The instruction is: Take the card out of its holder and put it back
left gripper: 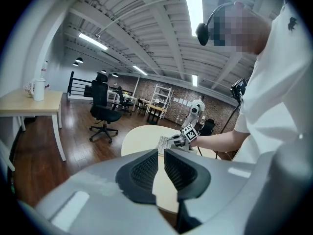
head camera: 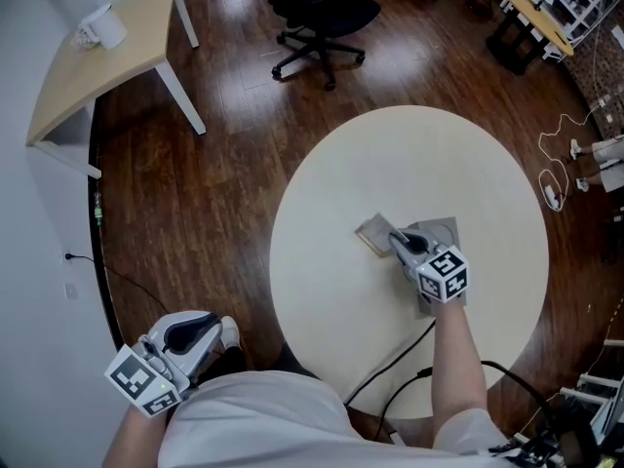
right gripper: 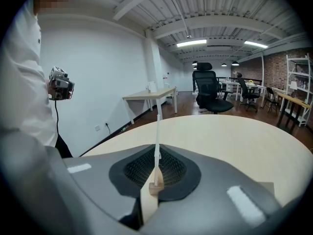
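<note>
My right gripper (head camera: 398, 240) reaches over the round table (head camera: 322, 291) and is shut on a thin tan card (head camera: 375, 232). In the right gripper view the card (right gripper: 157, 131) shows edge-on, pinched between the pads of the right gripper (right gripper: 156, 166), with a small tan block at its near end. A flat grey holder (head camera: 445, 230) lies on the table under that gripper. My left gripper (head camera: 210, 331) hangs off the table at my left side. Its jaws are closed to a thin slit, and the left gripper (left gripper: 161, 168) holds nothing.
A black office chair (head camera: 322, 13) stands beyond the table and a wooden desk (head camera: 97, 66) with a white mug (head camera: 102, 27) is at the far left. Black cables (head camera: 400, 359) run off the table's near edge. White cables (head camera: 556, 178) lie on the floor at right.
</note>
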Motion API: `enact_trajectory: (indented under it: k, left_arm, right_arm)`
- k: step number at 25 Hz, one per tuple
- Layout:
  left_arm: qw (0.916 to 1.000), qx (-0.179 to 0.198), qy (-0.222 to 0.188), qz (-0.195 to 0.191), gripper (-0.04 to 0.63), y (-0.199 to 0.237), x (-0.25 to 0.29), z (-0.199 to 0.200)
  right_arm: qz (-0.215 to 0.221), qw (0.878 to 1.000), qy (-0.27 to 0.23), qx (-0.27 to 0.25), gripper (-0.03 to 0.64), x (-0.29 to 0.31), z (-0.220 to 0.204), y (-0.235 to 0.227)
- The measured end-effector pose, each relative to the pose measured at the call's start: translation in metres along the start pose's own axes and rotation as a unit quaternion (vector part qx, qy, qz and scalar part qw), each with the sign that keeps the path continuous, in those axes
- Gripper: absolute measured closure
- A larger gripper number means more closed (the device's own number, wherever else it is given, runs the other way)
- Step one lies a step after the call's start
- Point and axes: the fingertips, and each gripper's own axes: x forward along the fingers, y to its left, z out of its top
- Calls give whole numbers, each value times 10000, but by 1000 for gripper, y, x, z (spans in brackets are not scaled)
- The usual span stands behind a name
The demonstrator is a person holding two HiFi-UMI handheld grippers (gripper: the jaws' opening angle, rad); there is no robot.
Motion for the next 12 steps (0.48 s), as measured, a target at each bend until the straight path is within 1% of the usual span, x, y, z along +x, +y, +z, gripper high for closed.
enact_trajectory:
  k: [3, 6, 9, 10, 12]
  left_arm:
    - [10000, -55, -17, 52, 551, 0, 1, 0]
    - [9999, -81, -45, 97, 549, -1, -3, -4]
    - [9998, -20, -157, 136, 549, 1, -9, -3]
    - [9997, 12, -195, 134, 549, 2, -11, -2]
    - [9996, 53, -248, 95, 549, 4, -15, -2]
  right_arm:
    - [-25, 10000, -36, 30, 595, 0, -1, -2]
    - [-151, 9999, 21, 43, 588, -2, -9, -4]
    - [-294, 9996, 10, -24, 581, -3, -5, -5]
    - [-364, 9993, -6, -58, 566, -3, -1, -6]
    - [-558, 9984, -36, -108, 493, -7, 8, -6]
